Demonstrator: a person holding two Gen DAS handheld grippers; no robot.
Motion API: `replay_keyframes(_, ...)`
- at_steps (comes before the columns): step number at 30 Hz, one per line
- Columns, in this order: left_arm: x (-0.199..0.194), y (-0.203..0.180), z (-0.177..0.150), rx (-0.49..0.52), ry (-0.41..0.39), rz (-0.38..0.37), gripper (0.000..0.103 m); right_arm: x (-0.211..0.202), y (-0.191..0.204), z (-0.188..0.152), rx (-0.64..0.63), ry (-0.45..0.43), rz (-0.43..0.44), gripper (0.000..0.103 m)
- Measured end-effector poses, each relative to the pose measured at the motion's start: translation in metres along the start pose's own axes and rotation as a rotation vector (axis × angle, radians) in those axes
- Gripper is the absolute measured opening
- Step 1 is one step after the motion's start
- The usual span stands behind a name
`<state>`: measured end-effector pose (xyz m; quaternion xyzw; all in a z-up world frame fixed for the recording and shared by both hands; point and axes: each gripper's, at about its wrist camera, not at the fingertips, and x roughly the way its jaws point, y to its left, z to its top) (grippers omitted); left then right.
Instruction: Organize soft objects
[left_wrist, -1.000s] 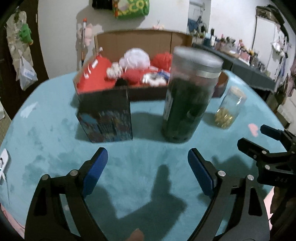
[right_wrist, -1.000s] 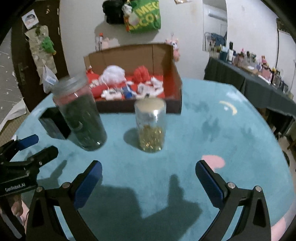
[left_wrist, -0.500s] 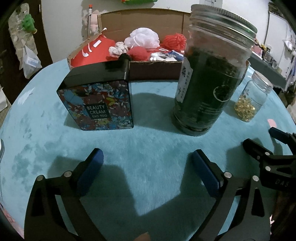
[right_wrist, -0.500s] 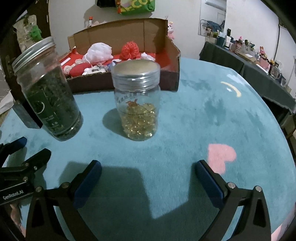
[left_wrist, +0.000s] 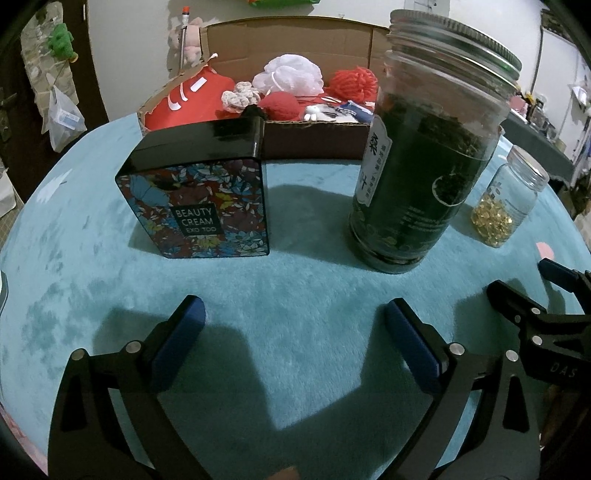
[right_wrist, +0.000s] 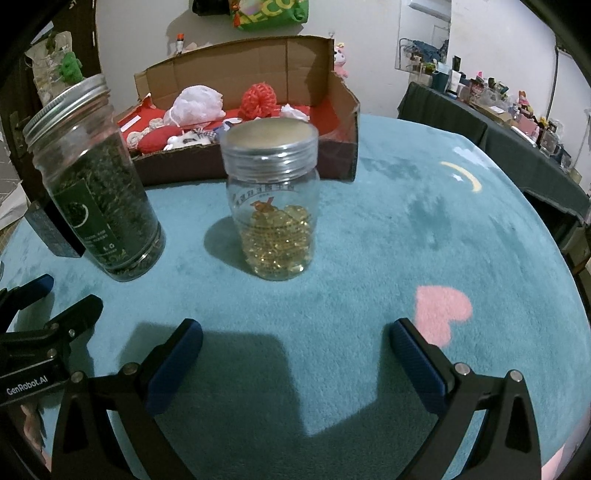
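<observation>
An open cardboard box (left_wrist: 314, 142) at the far side of the table holds the soft things: a white mesh puff (left_wrist: 291, 75), a red yarn pompom (left_wrist: 354, 81), a red knitted ball (left_wrist: 282, 105), a crocheted flower (left_wrist: 240, 98) and a red cloth (left_wrist: 184, 105). The same box (right_wrist: 221, 168) shows in the right wrist view behind the jars. My left gripper (left_wrist: 294, 308) hangs open and empty low over the teal cover, short of a floral tin (left_wrist: 203, 199) and a dark green jar (left_wrist: 424, 166). My right gripper (right_wrist: 296, 328) is open and empty in front of a small capsule jar (right_wrist: 275, 206).
The dark green jar (right_wrist: 96, 199) and the capsule jar (left_wrist: 506, 210) stand between the grippers and the box. A pink heart patch (right_wrist: 441, 310) marks the cover at the right. A dark side table (right_wrist: 480, 122) with small bottles lies beyond the right edge.
Both grippers have sunk toward the table and tilted, so the tin and jars loom larger. The left jaws have spread a little wider. Nothing on the table has moved.
</observation>
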<state>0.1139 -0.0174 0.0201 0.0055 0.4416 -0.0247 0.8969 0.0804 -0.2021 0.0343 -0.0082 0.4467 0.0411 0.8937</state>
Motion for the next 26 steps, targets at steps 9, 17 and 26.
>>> replay_keyframes(9, -0.0005, -0.0001, 0.0003, -0.001, 0.0, -0.001, 0.1, 0.0013, -0.0012, 0.0021, 0.002, 0.005, 0.011, 0.103)
replay_keyframes(17, -0.0004, -0.0002, 0.0003, -0.001, -0.001, -0.001, 0.1, 0.0016, -0.0023, 0.002, -0.001, 0.005, 0.01, 0.103)
replay_keyframes(26, -0.0004, -0.0003, 0.0003, -0.001, -0.001, -0.001, 0.1, 0.0015, -0.002, 0.0018, -0.001, 0.005, 0.009, 0.103)
